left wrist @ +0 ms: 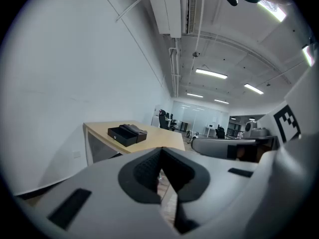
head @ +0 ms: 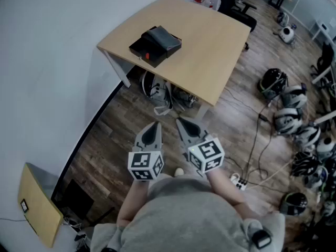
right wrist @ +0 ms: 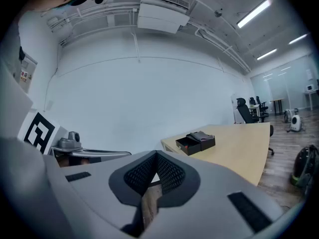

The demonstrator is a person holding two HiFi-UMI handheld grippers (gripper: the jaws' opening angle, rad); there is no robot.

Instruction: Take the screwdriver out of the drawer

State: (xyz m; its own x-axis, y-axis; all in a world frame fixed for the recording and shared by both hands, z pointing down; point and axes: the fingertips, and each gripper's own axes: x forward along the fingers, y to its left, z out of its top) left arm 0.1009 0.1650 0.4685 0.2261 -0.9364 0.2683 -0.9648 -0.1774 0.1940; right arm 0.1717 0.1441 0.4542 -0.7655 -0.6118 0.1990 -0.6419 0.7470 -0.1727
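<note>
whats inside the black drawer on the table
A small red item lies in the pulled-out black drawer, too small to identify. Whatever sits further back, under the box top, is covered.

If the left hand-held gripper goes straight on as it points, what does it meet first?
Probably the near edge of the wooden table, though depth is unclear; the way there looks free.

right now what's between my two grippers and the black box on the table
In the head view, only wood floor, some gear under the table, then that table's bare top separate the left gripper and right gripper from the black box.
</note>
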